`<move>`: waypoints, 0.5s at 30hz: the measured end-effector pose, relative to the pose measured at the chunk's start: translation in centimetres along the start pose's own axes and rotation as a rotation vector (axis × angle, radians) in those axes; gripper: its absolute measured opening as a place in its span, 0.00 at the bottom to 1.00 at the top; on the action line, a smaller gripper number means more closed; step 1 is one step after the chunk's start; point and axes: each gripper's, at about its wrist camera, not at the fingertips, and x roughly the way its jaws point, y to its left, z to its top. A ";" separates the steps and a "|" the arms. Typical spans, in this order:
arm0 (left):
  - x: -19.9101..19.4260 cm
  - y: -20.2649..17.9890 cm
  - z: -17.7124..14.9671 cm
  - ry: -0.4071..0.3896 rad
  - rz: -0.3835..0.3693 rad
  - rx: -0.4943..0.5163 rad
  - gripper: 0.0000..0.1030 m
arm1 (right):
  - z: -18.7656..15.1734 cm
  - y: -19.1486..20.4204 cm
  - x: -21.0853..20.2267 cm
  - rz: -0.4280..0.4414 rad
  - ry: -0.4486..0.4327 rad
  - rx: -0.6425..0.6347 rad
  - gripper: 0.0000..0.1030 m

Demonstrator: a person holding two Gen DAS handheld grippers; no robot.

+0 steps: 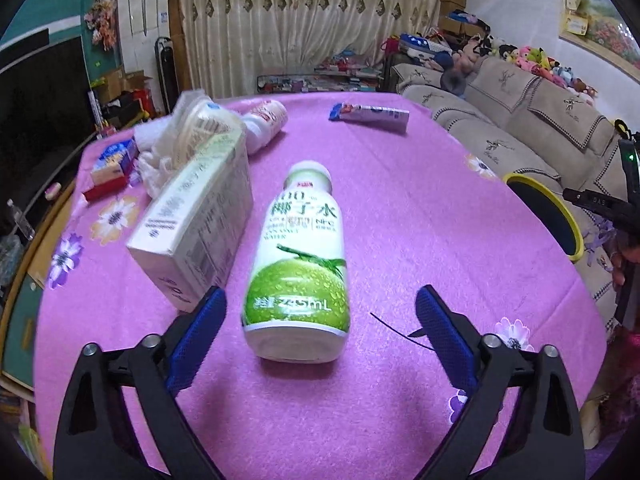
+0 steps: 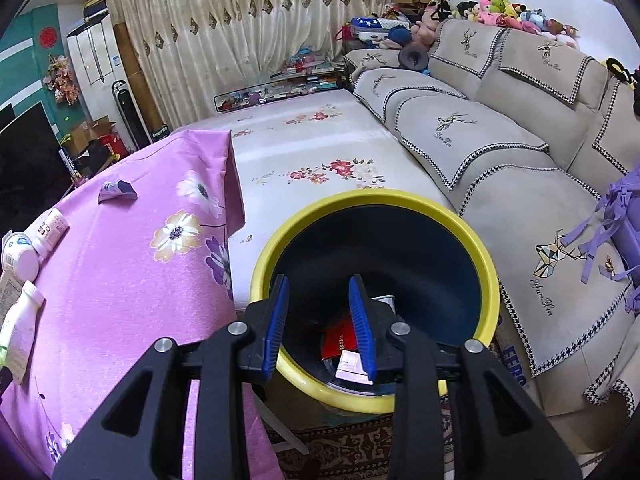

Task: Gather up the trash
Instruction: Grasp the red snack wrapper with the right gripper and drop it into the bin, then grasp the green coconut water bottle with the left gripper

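Two grippers work apart. Only the right wrist view looks into the yellow-rimmed bin [image 2: 486, 264], where a red packet [image 2: 340, 340] lies below the right gripper [image 2: 320, 320], jaws partly apart and empty. One coconut-water bottle [image 1: 298, 264] lies on the pink tablecloth [image 1: 400, 208] between the left gripper's [image 1: 320, 340] wide-spread, untouching fingers, beside one carton [image 1: 196, 224].

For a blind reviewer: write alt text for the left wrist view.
A green-and-white drink bottle lies on its side on a pink flowered tablecloth, between the wide-open blue pads of the left tool, which do not touch it. A cardboard carton lies to its left, a yellow-rimmed bin at the right edge.
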 end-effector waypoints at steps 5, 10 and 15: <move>1.4 0.4 -0.1 0.034 0.005 -0.030 0.83 | -0.1 0.1 0.3 0.004 0.008 -0.002 0.29; 2.0 0.5 -0.2 0.045 0.015 -0.038 0.70 | -0.3 0.0 0.4 0.007 0.010 0.001 0.29; 1.7 0.4 -0.1 0.024 0.022 -0.025 0.53 | -0.3 0.0 0.5 0.011 0.011 0.003 0.29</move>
